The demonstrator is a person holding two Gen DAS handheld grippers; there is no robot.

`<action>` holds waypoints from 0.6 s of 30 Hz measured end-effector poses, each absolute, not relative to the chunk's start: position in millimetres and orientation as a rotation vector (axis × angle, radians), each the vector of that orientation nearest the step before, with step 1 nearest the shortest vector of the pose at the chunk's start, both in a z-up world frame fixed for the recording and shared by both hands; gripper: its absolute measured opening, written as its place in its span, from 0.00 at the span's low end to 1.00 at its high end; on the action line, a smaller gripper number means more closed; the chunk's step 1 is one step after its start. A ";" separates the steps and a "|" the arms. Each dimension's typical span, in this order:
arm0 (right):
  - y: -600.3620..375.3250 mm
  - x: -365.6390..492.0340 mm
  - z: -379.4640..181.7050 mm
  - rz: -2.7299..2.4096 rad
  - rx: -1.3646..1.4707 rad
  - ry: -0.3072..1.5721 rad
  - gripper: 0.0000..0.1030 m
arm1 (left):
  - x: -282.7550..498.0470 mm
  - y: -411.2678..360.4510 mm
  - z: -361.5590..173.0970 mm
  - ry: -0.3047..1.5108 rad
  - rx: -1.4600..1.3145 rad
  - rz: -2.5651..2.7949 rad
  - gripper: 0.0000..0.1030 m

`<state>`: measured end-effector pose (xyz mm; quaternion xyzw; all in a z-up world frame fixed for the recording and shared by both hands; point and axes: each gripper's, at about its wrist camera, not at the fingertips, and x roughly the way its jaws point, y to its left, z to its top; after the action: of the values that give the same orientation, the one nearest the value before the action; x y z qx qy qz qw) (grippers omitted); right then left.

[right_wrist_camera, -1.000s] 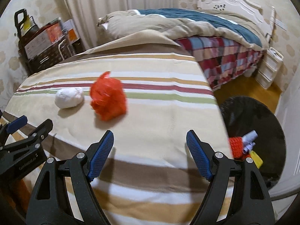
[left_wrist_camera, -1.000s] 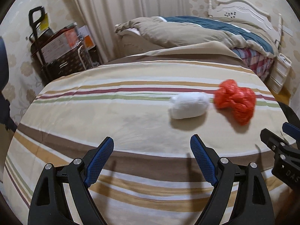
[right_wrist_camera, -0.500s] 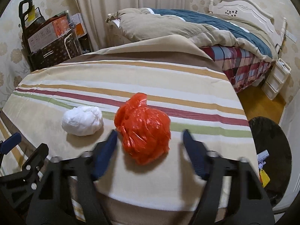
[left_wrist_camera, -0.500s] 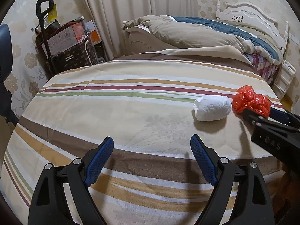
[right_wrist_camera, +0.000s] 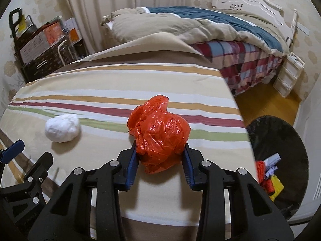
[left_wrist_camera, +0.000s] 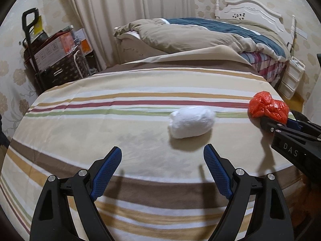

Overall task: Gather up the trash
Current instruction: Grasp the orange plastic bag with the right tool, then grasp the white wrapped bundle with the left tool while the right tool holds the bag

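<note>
my right gripper point(right_wrist_camera: 160, 156) has its blue pads pressed into both sides of the crumpled red plastic bag point(right_wrist_camera: 159, 134), which sits on the striped bedspread point(right_wrist_camera: 120, 84). the bag's underside and the pad tips are buried in the crinkles, so i cannot tell whether the bag is lifted or resting on the cloth. from the left wrist view only the near half of that bag point(left_wrist_camera: 267, 107) shows, with the right gripper's fingers cut off at the frame edge.

my left gripper point(left_wrist_camera: 162, 168) hangs with its jaws wide apart, nothing between them, above the bedspread. the white wad point(left_wrist_camera: 191, 124) lies just ahead of it, slightly toward the right finger, apart from both pads. in the right wrist view the same wad point(right_wrist_camera: 63, 128) sits well left of the red bag, with bare cloth between them.

the bedspread's right edge drops off close to the red bag; beyond it is wooden floor point(right_wrist_camera: 266, 102) and a black bin point(right_wrist_camera: 280, 140) beside the bed's corner, its far rim cut by the lens edge. inside it i make out some red, white and yellow scraps point(right_wrist_camera: 269, 172), too small to name. there is open cloth left and ahead of both grippers. a second bed point(right_wrist_camera: 200, 26) with a rumpled quilt stands behind, and a cart of boxes point(left_wrist_camera: 54, 58) at the far left.
</note>
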<state>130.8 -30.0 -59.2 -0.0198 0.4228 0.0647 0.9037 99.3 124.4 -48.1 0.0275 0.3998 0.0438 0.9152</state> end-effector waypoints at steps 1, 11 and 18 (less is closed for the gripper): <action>-35.3 130.6 -59.0 0.126 -0.033 0.874 0.36 | 100.1 121.8 -47.9 0.821 0.059 0.086 0.81; -51.7 131.4 -59.9 0.120 -0.008 0.875 0.36 | 125.1 102.4 -47.5 0.817 0.080 0.069 0.81; -52.4 131.7 -60.0 0.121 -0.009 0.877 0.36 | 136.7 111.4 -48.3 0.836 0.037 0.093 0.81</action>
<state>131.7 -52.4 -60.0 -0.0043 0.4241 0.0585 0.9037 136.7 111.4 -48.3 0.0179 0.4058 0.0452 0.9126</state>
